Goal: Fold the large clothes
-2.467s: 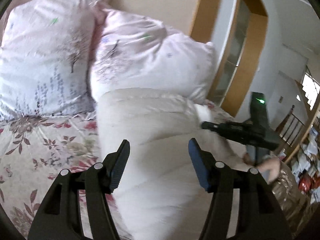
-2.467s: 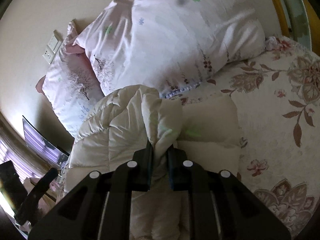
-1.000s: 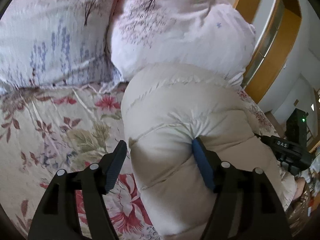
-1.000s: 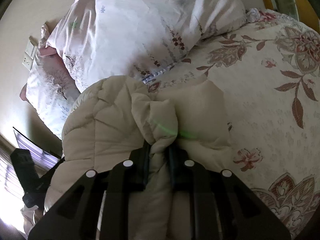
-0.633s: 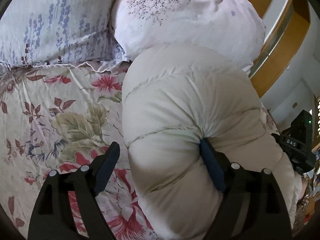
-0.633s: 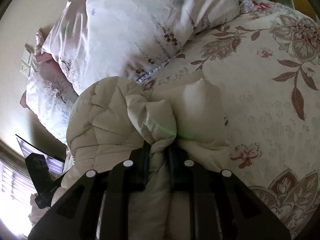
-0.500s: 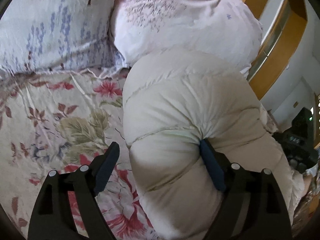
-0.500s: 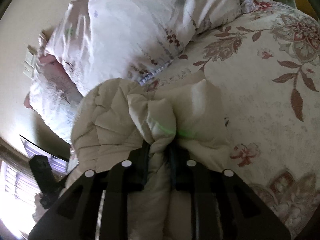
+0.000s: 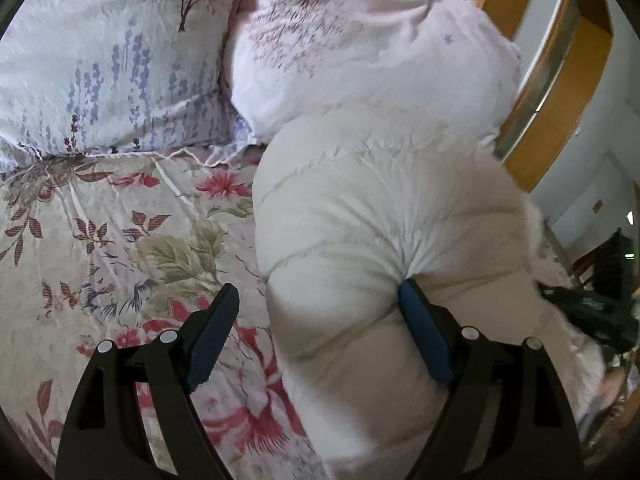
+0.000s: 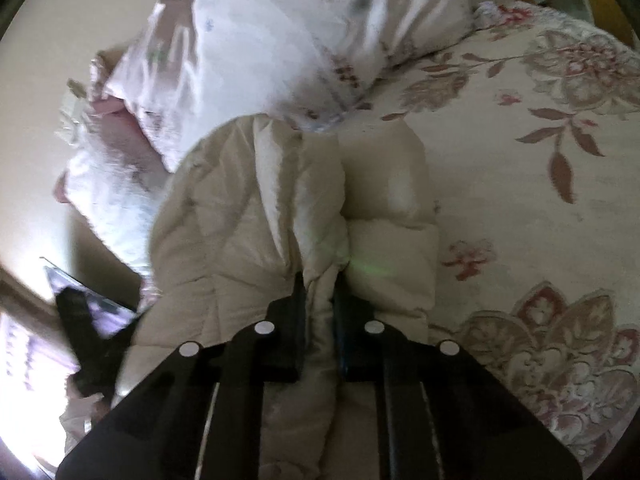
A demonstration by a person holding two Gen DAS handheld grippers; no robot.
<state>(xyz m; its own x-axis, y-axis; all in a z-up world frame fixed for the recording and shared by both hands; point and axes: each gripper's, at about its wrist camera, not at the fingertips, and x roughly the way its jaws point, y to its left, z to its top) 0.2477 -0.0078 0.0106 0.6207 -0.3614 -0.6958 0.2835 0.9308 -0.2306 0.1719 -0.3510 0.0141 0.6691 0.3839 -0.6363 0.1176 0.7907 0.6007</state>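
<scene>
I have a puffy cream jacket (image 9: 360, 220) bundled up on the bed (image 9: 100, 240), lying on the floral bedspread with its far end pressed against the pillows. In my left wrist view the left gripper (image 9: 316, 300) has its jaws spread wide. The blue pad of one finger (image 9: 420, 332) is dug into a quilted seam on the jacket, puckering the fabric around it. The other finger (image 9: 214, 332) hangs over the flowered bedspread just beside the bundle, and I cannot tell whether it touches the cloth. So that gripper straddles the near left part of the jacket without pinching it.

In my right wrist view the right gripper (image 10: 320, 300) has its jaws drawn in narrow, clamped on a thick upright fold of the jacket (image 10: 248, 240) that rises between the fingers and bulges above them. A faint green glow sits on the fabric just past the fingertips. This view is blurred, so finer detail is lost.

A lavender-print pillow (image 9: 104, 52) and a pink pillow with a tree print (image 9: 360, 52) lie side by side at the head of the bed. A wooden door frame (image 9: 560, 92) stands beyond the bed's far edge.
</scene>
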